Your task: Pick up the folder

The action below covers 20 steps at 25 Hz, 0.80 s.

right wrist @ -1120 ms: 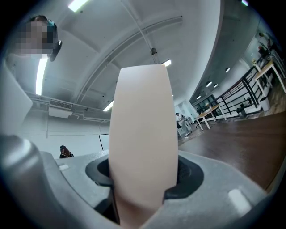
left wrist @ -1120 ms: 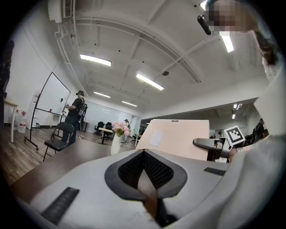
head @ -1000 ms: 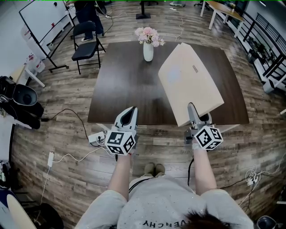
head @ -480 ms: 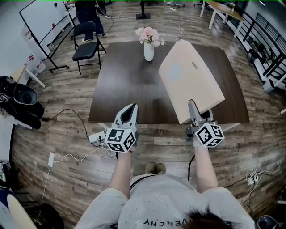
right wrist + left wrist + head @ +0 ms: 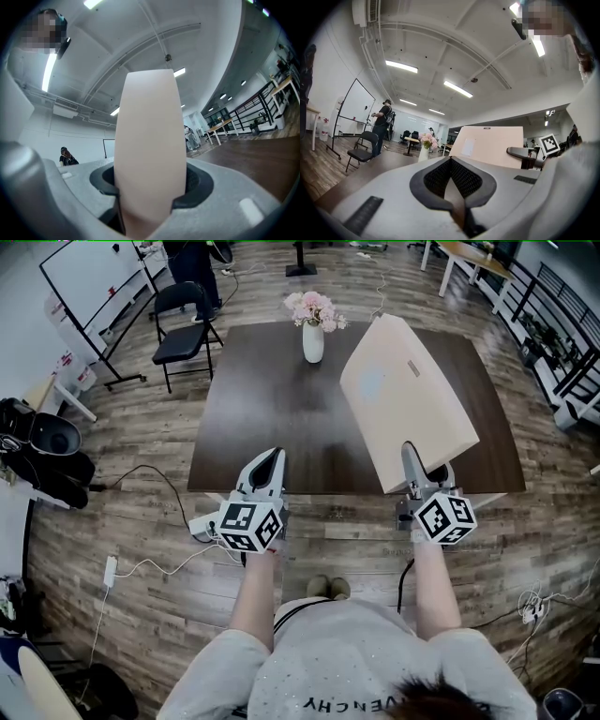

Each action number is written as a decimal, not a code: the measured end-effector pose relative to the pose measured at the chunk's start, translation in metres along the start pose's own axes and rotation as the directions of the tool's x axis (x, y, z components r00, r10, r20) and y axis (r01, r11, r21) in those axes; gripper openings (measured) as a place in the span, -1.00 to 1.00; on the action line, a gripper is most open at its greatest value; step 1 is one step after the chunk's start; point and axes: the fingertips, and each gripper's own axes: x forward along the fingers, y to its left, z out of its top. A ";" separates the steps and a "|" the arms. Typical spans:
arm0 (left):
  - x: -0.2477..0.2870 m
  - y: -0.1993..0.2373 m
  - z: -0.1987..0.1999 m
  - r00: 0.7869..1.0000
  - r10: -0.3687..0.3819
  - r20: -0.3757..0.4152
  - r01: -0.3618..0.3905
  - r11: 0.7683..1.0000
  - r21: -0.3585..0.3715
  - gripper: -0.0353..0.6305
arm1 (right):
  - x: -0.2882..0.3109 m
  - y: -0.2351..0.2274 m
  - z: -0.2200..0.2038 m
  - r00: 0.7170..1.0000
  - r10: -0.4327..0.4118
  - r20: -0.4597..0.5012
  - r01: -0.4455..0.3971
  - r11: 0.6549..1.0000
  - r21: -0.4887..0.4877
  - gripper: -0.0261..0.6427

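The left gripper (image 5: 270,457) is held level at the near edge of the table (image 5: 272,418). Its jaws are pressed together along their whole length with nothing between them (the left gripper view shows the dark pads meeting at the tip). On the floor just below and to its left lie a white power strip (image 5: 200,526) and its cables.

Well apart to its right, the right gripper (image 5: 417,470) is clamped on the folder (image 5: 408,399). In the right gripper view the pale folder (image 5: 150,140) fills the gap between the pads, which press on both faces, so the jaws stand partly apart around its thickness. The grip is on the folder's near edge. From there the beige folder slants up and away from the jaws, over the right part of the dark table. A small label sits on its upper face.

Seen from the left gripper (image 5: 451,160), the folder (image 5: 490,145) stands ahead and to the right.

Beyond the left gripper's tips, at the table's far edge, is a white vase of pink flowers (image 5: 313,334). Farther off to the left are a black chair (image 5: 183,329) and a whiteboard (image 5: 94,287).
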 end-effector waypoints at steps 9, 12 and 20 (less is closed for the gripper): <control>-0.003 0.000 0.005 1.000 0.006 0.007 -0.006 1.000 -0.001 -0.90 | -0.007 0.001 0.011 1.000 -0.001 0.013 0.001 0.999 -0.048 -0.11; -0.002 0.002 0.006 1.000 0.010 0.007 -0.010 1.000 0.000 -0.90 | -0.007 0.000 0.013 1.000 -0.003 0.017 0.004 0.999 -0.053 -0.11; -0.004 0.006 0.005 1.000 0.020 0.007 -0.020 1.000 -0.006 -0.90 | -0.009 -0.004 0.014 1.000 -0.015 0.019 0.016 0.998 -0.064 -0.11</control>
